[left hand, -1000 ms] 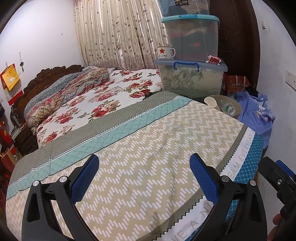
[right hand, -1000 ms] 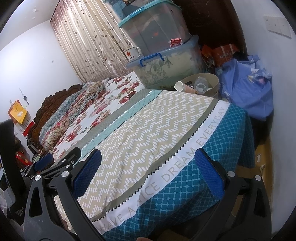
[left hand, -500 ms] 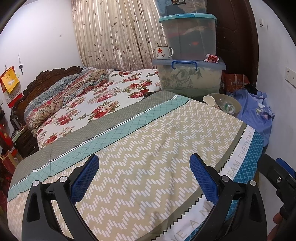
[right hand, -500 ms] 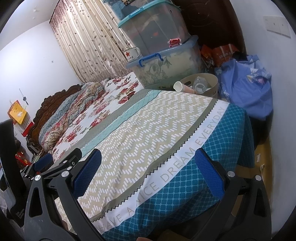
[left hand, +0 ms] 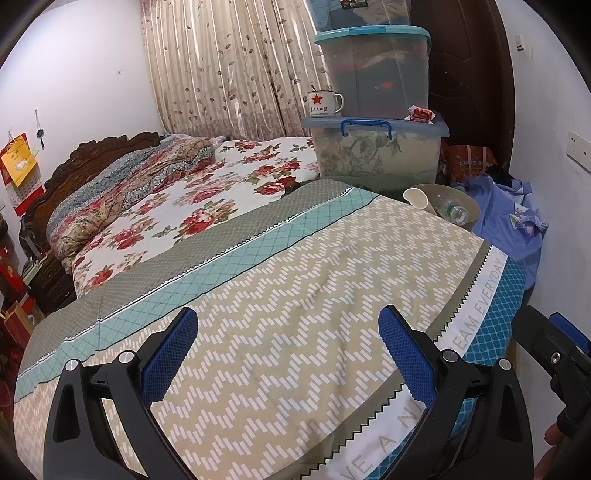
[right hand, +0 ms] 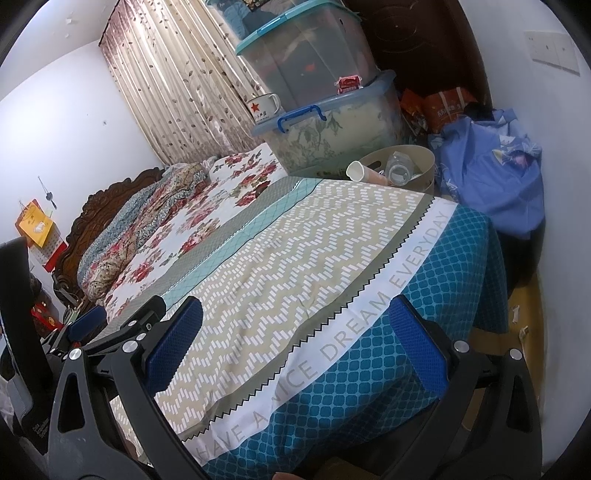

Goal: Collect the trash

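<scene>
Left tongs (left hand: pixel 288 350) and right tongs (right hand: pixel 295 341): both spread wide, holding nothing, above the bed (left hand: pixel 295 288). Beyond the bed's far corner, the beige basket (right hand: pixel 424 157) contains a paper cup (right hand: pixel 360 171) and plastic bottle (right hand: pixel 397 171).

The beige bin (left hand: pixel 469 206) is half hidden behind the bed's far corner; the top storage box (left hand: pixel 360 13) is cut off.

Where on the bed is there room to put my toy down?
The zigzag bedspread is bare from the teal stripe to the lettered border. The far corner is crowded: stacked storage boxes, a mug, a beige bin holding a paper cup and bottle.
</scene>
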### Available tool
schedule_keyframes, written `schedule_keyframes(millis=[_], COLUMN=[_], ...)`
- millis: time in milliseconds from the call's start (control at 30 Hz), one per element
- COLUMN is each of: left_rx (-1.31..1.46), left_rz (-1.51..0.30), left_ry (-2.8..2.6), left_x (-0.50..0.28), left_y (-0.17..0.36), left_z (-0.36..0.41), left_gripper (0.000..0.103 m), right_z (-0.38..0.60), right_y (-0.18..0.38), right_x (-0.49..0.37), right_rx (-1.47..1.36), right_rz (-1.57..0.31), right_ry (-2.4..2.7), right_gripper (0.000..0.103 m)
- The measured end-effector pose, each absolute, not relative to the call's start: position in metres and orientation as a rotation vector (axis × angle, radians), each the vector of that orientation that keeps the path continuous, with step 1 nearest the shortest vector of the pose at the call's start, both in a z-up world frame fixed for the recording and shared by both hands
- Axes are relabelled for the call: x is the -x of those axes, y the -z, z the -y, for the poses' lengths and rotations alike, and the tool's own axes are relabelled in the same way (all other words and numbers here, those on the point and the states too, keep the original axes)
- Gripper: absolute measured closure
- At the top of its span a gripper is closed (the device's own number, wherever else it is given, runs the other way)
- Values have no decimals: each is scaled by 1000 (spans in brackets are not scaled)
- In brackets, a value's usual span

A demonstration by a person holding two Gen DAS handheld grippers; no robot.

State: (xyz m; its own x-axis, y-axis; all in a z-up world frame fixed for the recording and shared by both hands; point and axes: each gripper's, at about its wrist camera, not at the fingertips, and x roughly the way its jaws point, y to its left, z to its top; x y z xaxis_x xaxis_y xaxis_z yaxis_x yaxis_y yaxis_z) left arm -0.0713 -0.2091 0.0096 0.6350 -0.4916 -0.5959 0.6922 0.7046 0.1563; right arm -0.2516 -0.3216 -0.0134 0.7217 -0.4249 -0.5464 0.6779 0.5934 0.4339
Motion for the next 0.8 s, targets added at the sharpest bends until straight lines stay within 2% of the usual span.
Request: schedule_keyframes(millis=[800], left_rx=[-405], left_rz=[-557], left_ry=[708], left_x=[73], left_y=[-5], left_z=[210], left_gripper=[9], right_z=[320], right_y=[17], right_x=[250], right_rx=[-674], right_rz=[-420], right_ry=[657], right_gripper=[3])
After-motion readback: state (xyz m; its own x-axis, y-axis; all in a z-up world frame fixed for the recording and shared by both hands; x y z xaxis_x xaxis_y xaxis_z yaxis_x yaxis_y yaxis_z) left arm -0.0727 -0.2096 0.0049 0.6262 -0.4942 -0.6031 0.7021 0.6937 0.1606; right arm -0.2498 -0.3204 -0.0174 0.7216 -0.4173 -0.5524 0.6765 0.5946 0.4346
